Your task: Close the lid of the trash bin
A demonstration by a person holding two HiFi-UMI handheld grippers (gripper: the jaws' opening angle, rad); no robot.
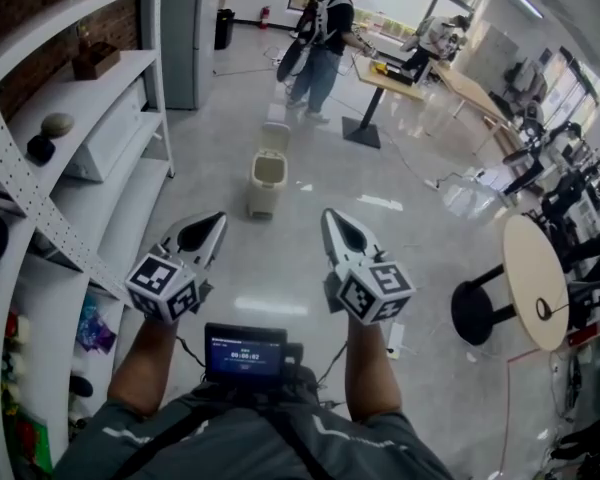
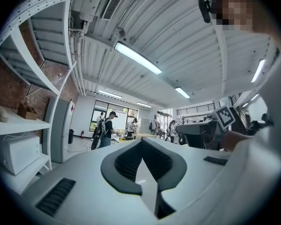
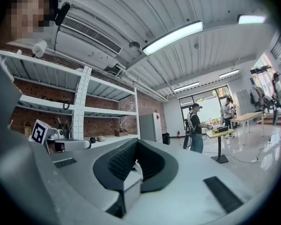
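Note:
A small cream trash bin (image 1: pixel 265 180) stands on the shiny floor a few steps ahead, its lid (image 1: pixel 276 134) tipped up at the back. Both grippers are held out at waist height, well short of the bin and apart from it. My left gripper (image 1: pixel 213 224) points toward the bin from the lower left, jaws shut with nothing between them. My right gripper (image 1: pixel 334 224) points forward beside it, also shut and holding nothing. The gripper views show the closed jaws against the ceiling and room; the bin is not in them. The left gripper view catches the right gripper (image 2: pixel 202 131).
White shelving (image 1: pixel 92 133) with small items runs along the left. A grey cabinet (image 1: pixel 185 28) stands at the back left. A person (image 1: pixel 330 38) stands at a desk (image 1: pixel 385 78) beyond the bin. A round table (image 1: pixel 535 278) and black stool (image 1: pixel 475 313) are on the right.

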